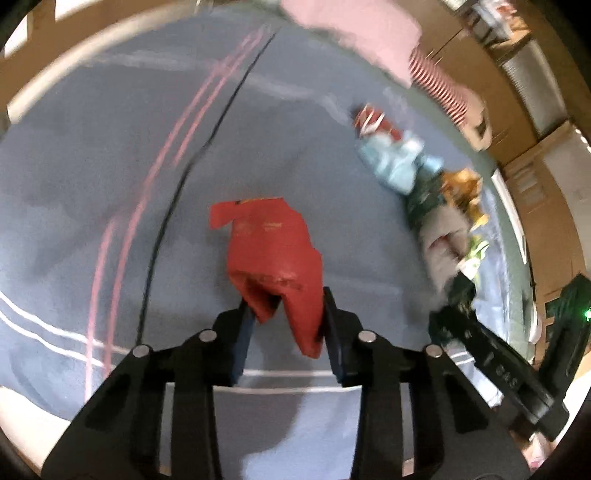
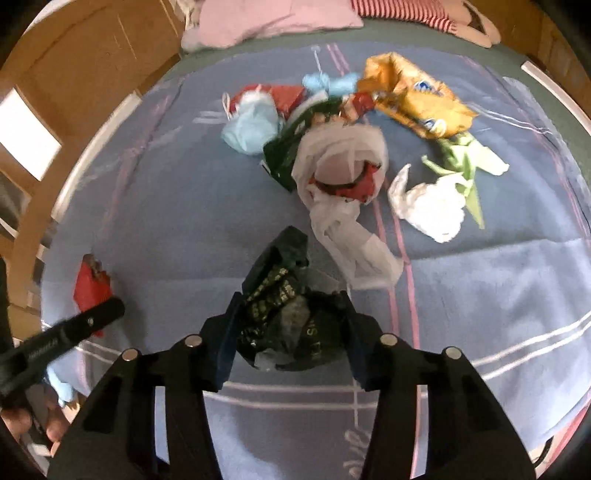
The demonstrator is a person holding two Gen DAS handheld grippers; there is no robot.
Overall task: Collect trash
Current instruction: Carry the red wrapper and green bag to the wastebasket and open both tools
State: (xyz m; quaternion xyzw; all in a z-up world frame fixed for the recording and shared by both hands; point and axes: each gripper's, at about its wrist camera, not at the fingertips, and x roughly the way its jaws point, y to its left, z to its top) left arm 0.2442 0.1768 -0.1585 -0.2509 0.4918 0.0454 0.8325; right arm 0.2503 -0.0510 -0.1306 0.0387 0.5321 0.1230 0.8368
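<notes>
A crumpled red wrapper [image 1: 273,243] hangs between the fingers of my left gripper [image 1: 286,299], which is shut on its lower end, just above the blue blanket [image 1: 110,184]. The right wrist view shows that red wrapper [image 2: 90,284] at the far left. My right gripper [image 2: 291,295] is shut on a crumpled dark green wrapper with gold print [image 2: 284,258], which fills the gap between its pads. Beyond it lies a heap of trash: a white plastic bag [image 2: 343,166], an orange bag [image 2: 413,99], a light blue wad [image 2: 251,125] and a white tissue [image 2: 428,206].
The blanket [image 2: 184,221] covers a bed with a pale frame [image 2: 92,147]. A pink pillow [image 2: 277,18] and a red-striped cloth [image 2: 399,11] lie at its far end. Wooden cupboards [image 2: 74,55] stand to the left. A hand [image 2: 22,424] shows at the lower left.
</notes>
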